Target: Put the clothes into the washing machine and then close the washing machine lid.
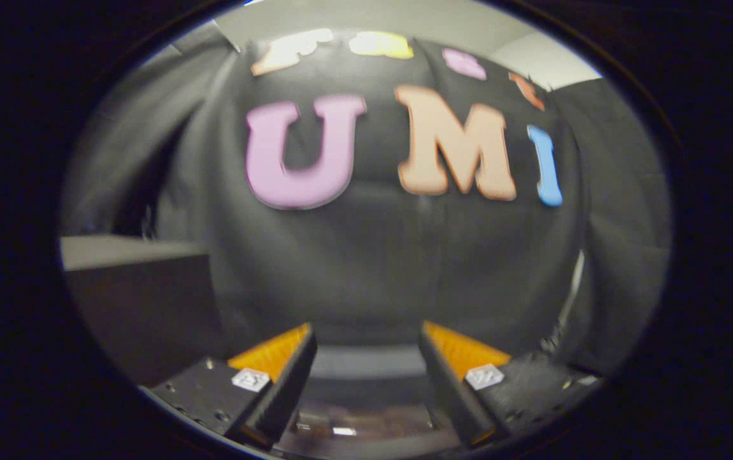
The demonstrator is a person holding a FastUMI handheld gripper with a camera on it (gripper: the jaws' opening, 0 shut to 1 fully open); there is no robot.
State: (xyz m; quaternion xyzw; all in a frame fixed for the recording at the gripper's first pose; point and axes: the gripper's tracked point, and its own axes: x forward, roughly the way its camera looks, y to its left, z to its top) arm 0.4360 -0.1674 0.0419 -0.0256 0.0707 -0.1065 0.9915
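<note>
**Gripper being held level and released, facing the booth wall, with the washer low ahead**

The gripper (pixel 366 348) is being held roughly level, with its two fingers (pixel 290 377) being kept wide apart and nothing being gripped between them. The gap is being left open, probably so that a garment can be taken in once one is reached; no clothes can be made out anywhere ahead, so where they lie cannot be told.

Beyond the fingers, the black cloth wall (pixel 366 268) is being faced squarely, and the picture is being blurred, which suggests the tool is being swung rather than steadied.

Low between the fingers, near the tool, a glossy, reddish-brown surface (pixel 354 425) is being glimpsed, with a pale grey band (pixel 366 361) just beyond it. This is being judged as possibly the top or lid of the washing machine, though too little is shown for certainty, and whether the lid is up or down cannot be told.

To the left, a dark box-like block with a pale top (pixel 130 252) is being seen standing against the wall.

By this reading, the task is being judged as either barely begun or between steps: nothing is being carried.
</note>
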